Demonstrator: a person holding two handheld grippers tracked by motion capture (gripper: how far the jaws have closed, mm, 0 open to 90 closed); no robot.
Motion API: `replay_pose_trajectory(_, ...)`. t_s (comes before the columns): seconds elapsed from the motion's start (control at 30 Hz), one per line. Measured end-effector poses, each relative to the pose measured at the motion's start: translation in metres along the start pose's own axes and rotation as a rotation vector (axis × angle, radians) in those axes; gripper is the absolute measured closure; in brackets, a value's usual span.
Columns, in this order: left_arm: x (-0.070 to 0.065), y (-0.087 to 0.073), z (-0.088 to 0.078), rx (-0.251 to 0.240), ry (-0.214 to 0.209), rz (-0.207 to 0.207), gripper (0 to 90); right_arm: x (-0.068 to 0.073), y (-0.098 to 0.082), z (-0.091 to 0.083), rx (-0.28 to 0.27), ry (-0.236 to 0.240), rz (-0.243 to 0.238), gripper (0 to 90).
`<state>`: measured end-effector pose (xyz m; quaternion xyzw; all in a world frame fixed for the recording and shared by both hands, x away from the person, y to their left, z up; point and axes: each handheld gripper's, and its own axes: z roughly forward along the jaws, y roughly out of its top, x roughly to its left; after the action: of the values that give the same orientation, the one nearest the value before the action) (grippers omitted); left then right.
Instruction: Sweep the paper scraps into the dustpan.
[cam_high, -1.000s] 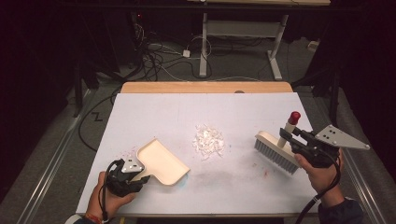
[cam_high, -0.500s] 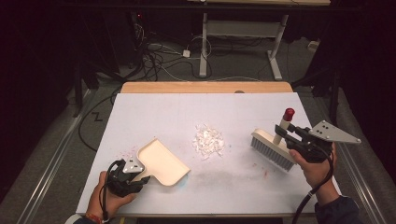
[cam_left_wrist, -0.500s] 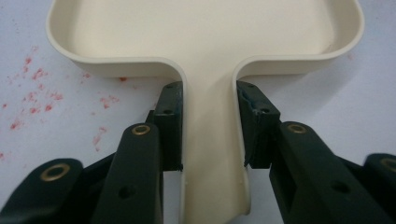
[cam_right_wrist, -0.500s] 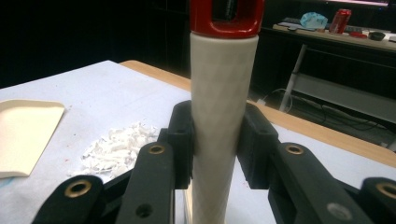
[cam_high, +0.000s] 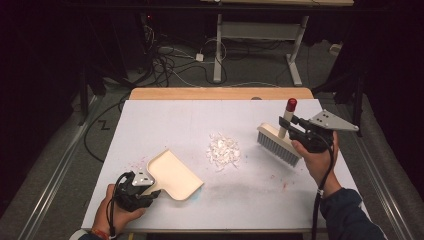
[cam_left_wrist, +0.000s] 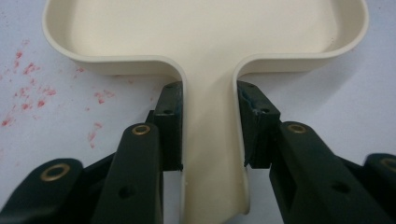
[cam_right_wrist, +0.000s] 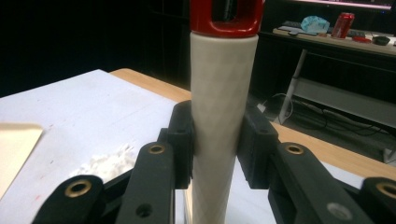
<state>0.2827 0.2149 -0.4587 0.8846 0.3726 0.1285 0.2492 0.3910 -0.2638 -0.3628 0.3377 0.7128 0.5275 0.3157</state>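
Dark floor and loose cables are lying beyond the far edge of the white table (cam_high: 165, 120), which is carrying everything I am working with.

Near the front left corner I am holding the cream dustpan (cam_high: 172, 174) flat on the surface. My left gripper (cam_high: 134, 190) is clamping its handle (cam_left_wrist: 211, 154), with both pads pressing the narrow neck just behind the tray. It is looking like thin, stiff plastic, light and smooth, so I am judging it could slide or tip if I push against it; the neck is the right place to hold, since the tray walls flare too wide for the jaws.

Toward the right edge I am carrying the brush (cam_high: 278, 144) with its bristles pointing down, about level with the pile. My right gripper (cam_high: 292, 124) is closing on the pale upright handle (cam_right_wrist: 219, 121) below the red cap (cam_right_wrist: 226, 16). That handle is round and faintly textured, so I am expecting it to twist in the jaws if the bristles drag hard; gripping mid-shaft is giving me leverage. The bristles should be soft and springy.

Between the two tools, near the middle of the table, the small heap of white scraps (cam_high: 223, 151) is sitting loose. These bits look nearly weightless and are likely to scatter under a fast stroke.
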Motion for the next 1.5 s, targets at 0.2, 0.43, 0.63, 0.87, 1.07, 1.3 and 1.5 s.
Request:
replay_pose_trajectory(0.2, -0.001, 0.0, 0.002, 0.006, -0.006, 0.004, 63.6, 0.003, 0.008, 0.039, 0.009, -0.015, -0.022, 70.3)
replay_pose_trajectory(0.43, 0.0, -0.001, 0.003, 0.012, -0.014, 0.007, 63.7, 0.006, 0.015, 0.078, 0.012, -0.043, -0.03, 70.3)
replay_pose_trajectory(0.63, 0.001, -0.001, 0.003, 0.013, -0.019, 0.016, 63.7, 0.02, 0.024, 0.112, 0.008, -0.035, -0.057, 70.3)
replay_pose_trajectory(0.87, 0.001, -0.003, 0.004, 0.017, -0.03, 0.018, 63.7, 0.046, 0.021, 0.143, 0.009, 0.014, -0.074, 70.4)
replay_pose_trajectory(1.07, 0.001, -0.004, 0.005, 0.026, -0.035, 0.026, 63.7, 0.064, 0.019, 0.149, 0.002, 0.097, -0.109, 70.4)
replay_pose_trajectory(1.3, 0.0, -0.005, 0.004, 0.027, -0.03, 0.027, 63.6, 0.079, 0.014, 0.135, 0.005, 0.254, -0.188, 70.0)
replay_pose_trajectory(1.5, -0.001, -0.004, 0.004, 0.028, -0.032, 0.02, 63.6, 0.076, 0.009, 0.109, 0.0, 0.359, -0.259, 70.1)
